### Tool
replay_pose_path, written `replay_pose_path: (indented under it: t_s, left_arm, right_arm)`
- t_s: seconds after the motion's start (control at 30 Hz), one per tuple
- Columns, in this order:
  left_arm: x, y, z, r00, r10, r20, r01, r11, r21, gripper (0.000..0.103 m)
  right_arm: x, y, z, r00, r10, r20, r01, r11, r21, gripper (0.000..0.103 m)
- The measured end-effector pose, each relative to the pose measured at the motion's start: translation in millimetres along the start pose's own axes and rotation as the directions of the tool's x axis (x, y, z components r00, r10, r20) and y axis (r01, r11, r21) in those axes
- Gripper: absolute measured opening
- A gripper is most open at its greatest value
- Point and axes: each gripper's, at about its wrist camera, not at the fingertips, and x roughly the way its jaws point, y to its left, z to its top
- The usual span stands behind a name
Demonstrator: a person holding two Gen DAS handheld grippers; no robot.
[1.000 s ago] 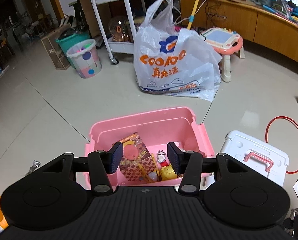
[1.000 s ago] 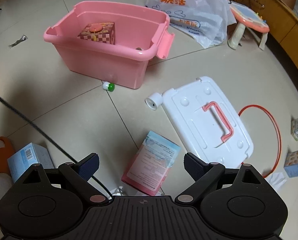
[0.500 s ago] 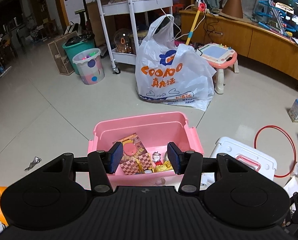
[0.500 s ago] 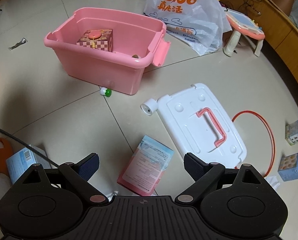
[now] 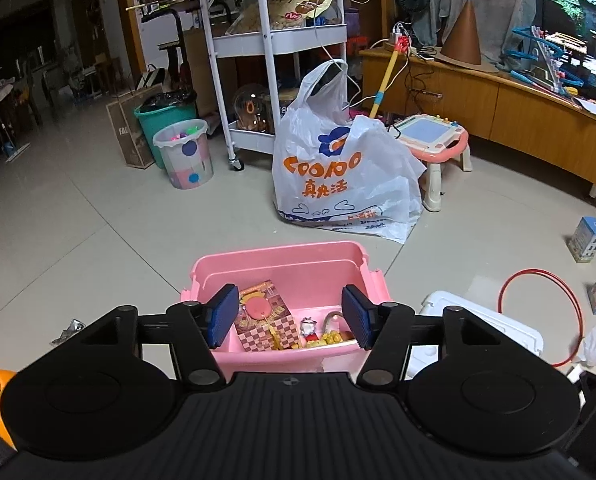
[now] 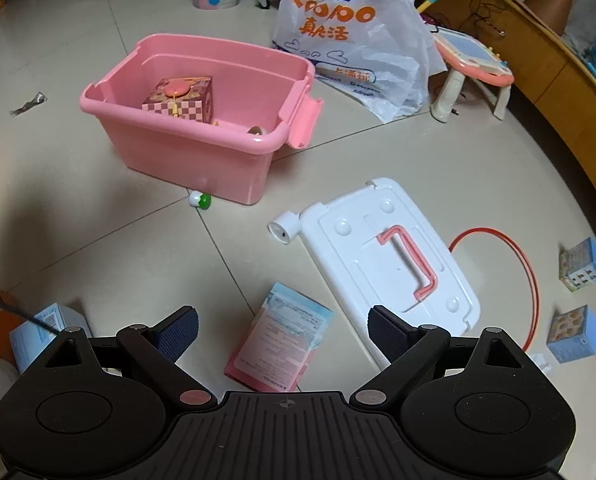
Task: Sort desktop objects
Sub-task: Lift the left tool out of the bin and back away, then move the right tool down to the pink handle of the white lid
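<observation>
Right wrist view: the pink bin (image 6: 202,152) stands on the floor tiles with a checkered box (image 6: 180,98) inside, and a pink-and-blue packet (image 6: 282,340) lies on the floor just ahead of the right claw (image 6: 282,332), whose jaws are spread wide and hold nothing. The white lid (image 6: 385,256) lies beside the packet, a small green-and-white ball (image 6: 200,199) by the bin. The left claw (image 5: 290,316) hangs wide and empty above the bin (image 5: 282,264)
</observation>
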Motion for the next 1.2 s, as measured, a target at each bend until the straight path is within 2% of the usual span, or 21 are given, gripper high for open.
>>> replay_pose_path:
  t_s: [0.3, 0.37, 0.4, 0.47, 0.77, 0.87, 1.2]
  left_arm:
    - [-16, -4, -11, 0.999, -0.024, 0.023, 0.025, 0.998, -0.06, 0.061]
    - [-19, -5, -13, 0.999, -0.022, 0.036, 0.025, 0.997, -0.074, 0.079]
    - [-20, -6, -14, 0.999, -0.01, 0.053, 0.014, 0.997, -0.078, 0.081]
    - [-22, -6, -16, 0.998, -0.008, 0.07, 0.013, 0.997, -0.078, 0.081]
    - [-23, -2, -22, 0.998, -0.039, 0.057, 0.046, 0.993, -0.112, 0.081]
    - [-24, 0, -26, 0.998, -0.038, 0.058, 0.046, 0.99, -0.136, 0.085]
    - [-22, 6, -33, 0.999, -0.014, 0.052, 0.023, 0.985, -0.169, 0.091]
  right_arm:
    - [-8, -14, 13, 0.998, 0.027, 0.059, -0.029, 0.999, 0.033, 0.09]
    - [-13, -19, 18, 0.996, 0.027, 0.089, -0.03, 0.999, 0.038, 0.091]
    - [-16, -21, 20, 0.994, 0.027, 0.105, -0.031, 0.999, 0.036, 0.093]
    - [-23, -25, 25, 0.99, 0.022, 0.141, -0.025, 0.999, 0.02, 0.099]
    - [-41, -42, 47, 0.977, -0.012, 0.213, 0.035, 0.994, -0.103, 0.1]
    - [-44, -45, 52, 0.974, -0.015, 0.226, 0.05, 0.988, -0.148, 0.101]
    - [-36, -54, 62, 0.98, 0.02, 0.2, 0.033, 0.965, -0.261, 0.102]
